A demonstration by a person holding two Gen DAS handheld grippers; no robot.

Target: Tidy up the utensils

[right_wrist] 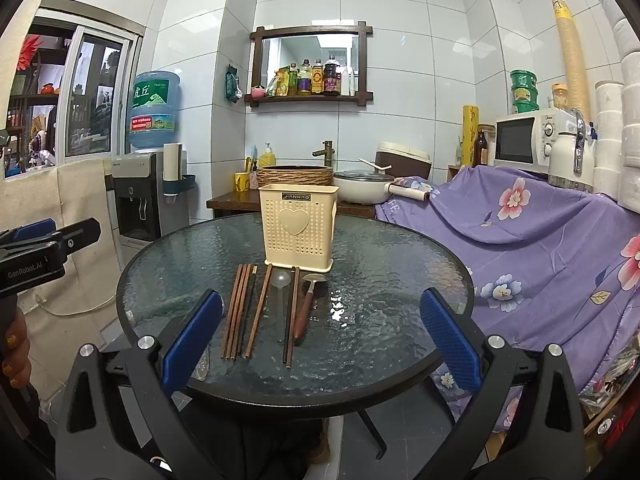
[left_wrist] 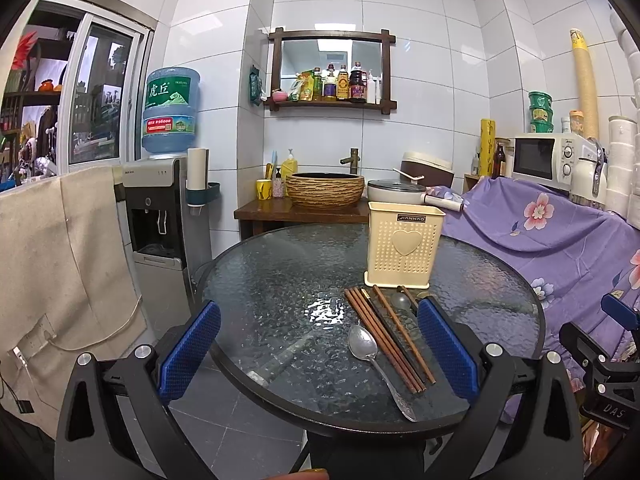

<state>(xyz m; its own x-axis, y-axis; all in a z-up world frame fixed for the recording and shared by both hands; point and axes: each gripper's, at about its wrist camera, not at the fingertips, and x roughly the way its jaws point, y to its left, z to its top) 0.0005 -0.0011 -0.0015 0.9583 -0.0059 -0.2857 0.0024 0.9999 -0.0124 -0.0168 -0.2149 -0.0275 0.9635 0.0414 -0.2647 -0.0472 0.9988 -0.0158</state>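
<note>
A cream perforated utensil holder [left_wrist: 405,244] [right_wrist: 298,227] stands upright at the far side of a round glass table [left_wrist: 280,280] [right_wrist: 380,264]. In front of it lie several brown chopsticks [left_wrist: 384,340] [right_wrist: 240,312], a metal spoon [left_wrist: 364,346], a clear plastic spoon [right_wrist: 282,284] and a wooden-handled spoon [right_wrist: 306,308]. My left gripper [left_wrist: 320,344] is open and empty above the table's near edge. My right gripper [right_wrist: 320,340] is open and empty above the near edge, right of the utensils. The left gripper also shows in the right wrist view [right_wrist: 52,240].
A water dispenser [left_wrist: 160,208] and a beige cloth [left_wrist: 60,260] stand left of the table. A purple floral cloth [right_wrist: 540,248] covers furniture on the right. A woven basin [left_wrist: 326,188], a pot [right_wrist: 364,184] and a microwave [right_wrist: 528,140] sit behind.
</note>
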